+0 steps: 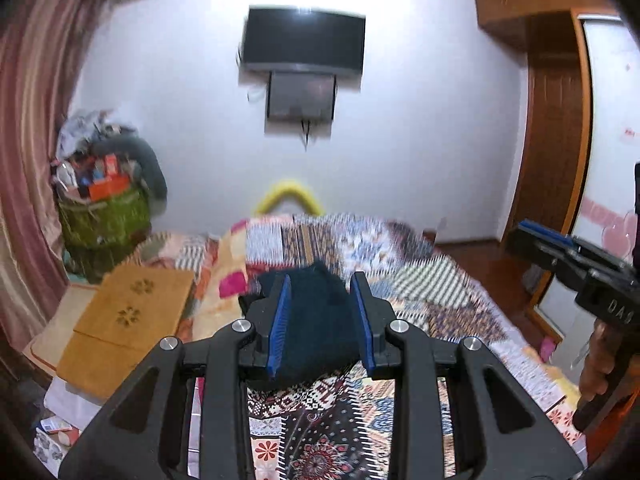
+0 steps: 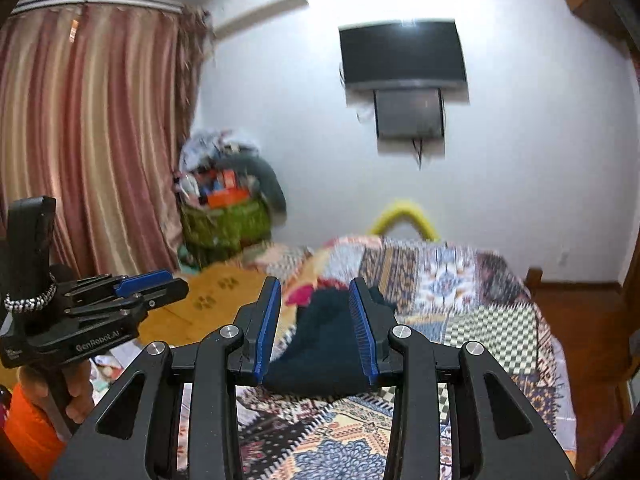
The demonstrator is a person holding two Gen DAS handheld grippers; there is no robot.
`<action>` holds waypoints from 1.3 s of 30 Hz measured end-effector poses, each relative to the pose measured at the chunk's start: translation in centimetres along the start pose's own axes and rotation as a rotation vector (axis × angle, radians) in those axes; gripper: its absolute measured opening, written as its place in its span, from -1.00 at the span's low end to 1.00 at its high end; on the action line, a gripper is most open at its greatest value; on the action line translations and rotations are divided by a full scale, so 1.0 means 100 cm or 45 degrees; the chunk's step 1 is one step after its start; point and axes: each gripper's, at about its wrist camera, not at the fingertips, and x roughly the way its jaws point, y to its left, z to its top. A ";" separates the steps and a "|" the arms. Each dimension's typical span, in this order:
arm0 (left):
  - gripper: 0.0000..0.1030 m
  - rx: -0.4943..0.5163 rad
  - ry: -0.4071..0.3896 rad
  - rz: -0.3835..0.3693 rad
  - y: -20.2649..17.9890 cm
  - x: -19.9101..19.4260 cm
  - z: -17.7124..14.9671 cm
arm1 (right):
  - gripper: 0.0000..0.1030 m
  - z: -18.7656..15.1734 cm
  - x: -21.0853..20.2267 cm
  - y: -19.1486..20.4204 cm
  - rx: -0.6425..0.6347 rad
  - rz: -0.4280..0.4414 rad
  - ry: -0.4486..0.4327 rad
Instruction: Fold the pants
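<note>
Both grippers are held up over the bed [image 1: 460, 300], pointing across it toward the far wall. The left gripper [image 1: 320, 292] has its blue pads standing apart with nothing pinched between them – open, and empty. The right gripper [image 2: 314, 300] is the same: pads apart, gripping nothing.

The pants [image 1: 316, 320] lie on the patchwork bedspread as a dark, compact bundle, seen through the gap of each gripper's fingers but lying beyond the fingertips, not touched by them. From the right wrist view the bundle [image 2: 324, 344] sits near the middle of the bed, with a bit of pink cloth [image 2: 302, 294] just behind it.

A hand [image 2: 76, 392] with an orange sleeve grips the handle of the left gripper at the lower left of that view.

On the wall hangs a dark television [image 1: 304, 40]. A green basket [image 1: 104, 216] piled with odds and ends stands by the striped curtain [image 1: 36, 120], and a wooden board [image 1: 128, 320] lies beside the bed.
</note>
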 end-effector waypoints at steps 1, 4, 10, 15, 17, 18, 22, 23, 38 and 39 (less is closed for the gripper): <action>-0.41 0.002 -0.031 0.009 -0.002 -0.014 0.001 | -0.38 0.001 -0.012 0.006 -0.010 -0.001 -0.032; -0.21 0.020 -0.124 0.049 -0.011 -0.049 0.000 | -0.38 0.000 -0.034 0.015 -0.034 -0.015 -0.093; 0.38 0.053 -0.237 0.112 -0.028 -0.093 -0.008 | 0.20 -0.004 -0.060 0.025 -0.058 -0.065 -0.179; 0.91 0.049 -0.272 0.119 -0.034 -0.105 -0.012 | 0.72 -0.006 -0.065 0.029 -0.056 -0.105 -0.194; 0.94 0.045 -0.275 0.122 -0.034 -0.106 -0.013 | 0.91 -0.006 -0.067 0.032 -0.056 -0.120 -0.193; 0.98 0.045 -0.275 0.122 -0.034 -0.106 -0.013 | 0.97 -0.006 -0.066 0.032 -0.055 -0.131 -0.197; 0.99 0.042 -0.275 0.114 -0.035 -0.107 -0.013 | 1.00 -0.009 -0.068 0.032 -0.047 -0.150 -0.188; 0.99 0.044 -0.275 0.116 -0.035 -0.107 -0.014 | 1.00 -0.011 -0.070 0.032 -0.040 -0.147 -0.186; 0.99 0.046 -0.263 0.125 -0.040 -0.100 -0.017 | 1.00 -0.020 -0.074 0.025 -0.020 -0.145 -0.154; 0.99 0.045 -0.262 0.124 -0.040 -0.099 -0.017 | 1.00 -0.020 -0.074 0.024 -0.019 -0.146 -0.153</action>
